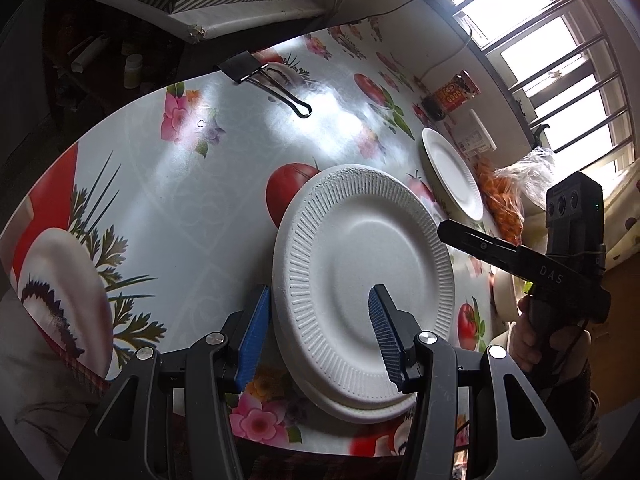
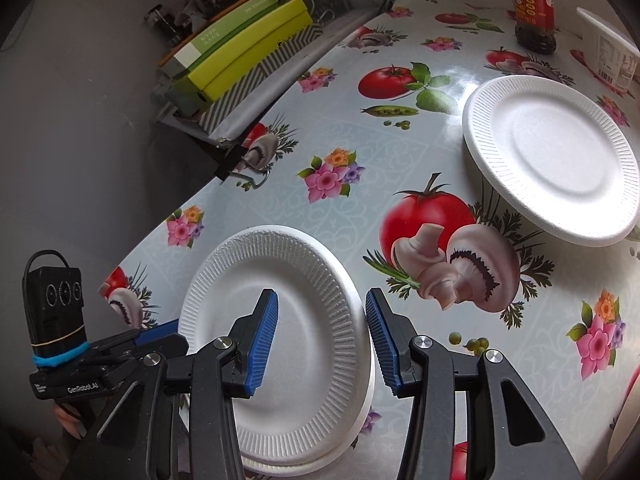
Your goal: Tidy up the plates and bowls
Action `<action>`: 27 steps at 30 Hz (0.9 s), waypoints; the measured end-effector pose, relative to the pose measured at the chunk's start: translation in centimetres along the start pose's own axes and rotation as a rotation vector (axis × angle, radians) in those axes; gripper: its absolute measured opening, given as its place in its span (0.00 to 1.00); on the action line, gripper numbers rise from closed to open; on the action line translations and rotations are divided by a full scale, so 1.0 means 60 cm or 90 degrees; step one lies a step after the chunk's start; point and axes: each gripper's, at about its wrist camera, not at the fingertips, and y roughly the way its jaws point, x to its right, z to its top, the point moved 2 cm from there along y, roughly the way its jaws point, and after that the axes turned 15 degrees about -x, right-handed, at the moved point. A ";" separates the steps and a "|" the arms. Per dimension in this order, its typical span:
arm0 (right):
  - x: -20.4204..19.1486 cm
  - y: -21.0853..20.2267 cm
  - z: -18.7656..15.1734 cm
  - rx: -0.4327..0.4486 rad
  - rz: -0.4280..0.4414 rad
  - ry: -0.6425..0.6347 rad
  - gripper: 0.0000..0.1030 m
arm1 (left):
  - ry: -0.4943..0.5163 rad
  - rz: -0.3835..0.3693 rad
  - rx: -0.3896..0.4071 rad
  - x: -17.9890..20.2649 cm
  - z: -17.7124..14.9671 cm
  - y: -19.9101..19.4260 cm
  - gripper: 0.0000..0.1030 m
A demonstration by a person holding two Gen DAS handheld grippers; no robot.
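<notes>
A stack of white foam plates (image 1: 360, 280) lies on the flowered tablecloth near the front edge; it also shows in the right wrist view (image 2: 288, 340). My left gripper (image 1: 316, 332) is open, its jaws straddling the stack's left rim. My right gripper (image 2: 322, 340) is open, its jaws straddling the stack's right rim; it appears in the left wrist view (image 1: 472, 240). A single white foam plate (image 2: 556, 160) lies farther back on the table, also seen in the left wrist view (image 1: 454, 172).
A sauce jar (image 2: 534, 8) and a white paper cup (image 2: 608, 52) stand at the table's far side. A bag of orange snacks (image 1: 504, 196) lies by the window. A black binder clip (image 1: 256, 76) grips the cloth edge. Green boxes (image 2: 240, 52) sit on a shelf.
</notes>
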 end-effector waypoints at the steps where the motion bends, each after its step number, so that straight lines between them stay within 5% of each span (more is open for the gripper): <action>1: -0.001 0.001 -0.003 -0.003 -0.004 -0.002 0.44 | 0.000 -0.002 0.000 0.001 -0.001 0.000 0.50; 7: -0.002 0.004 -0.016 -0.010 -0.024 -0.003 0.44 | 0.005 0.020 -0.003 0.008 -0.001 -0.001 0.50; 17: -0.001 -0.042 -0.039 0.030 -0.064 -0.003 0.44 | 0.047 0.163 0.042 0.041 -0.002 -0.030 0.50; 27: -0.014 -0.103 -0.066 0.089 -0.099 -0.015 0.46 | 0.111 0.204 0.080 0.106 -0.001 -0.061 0.50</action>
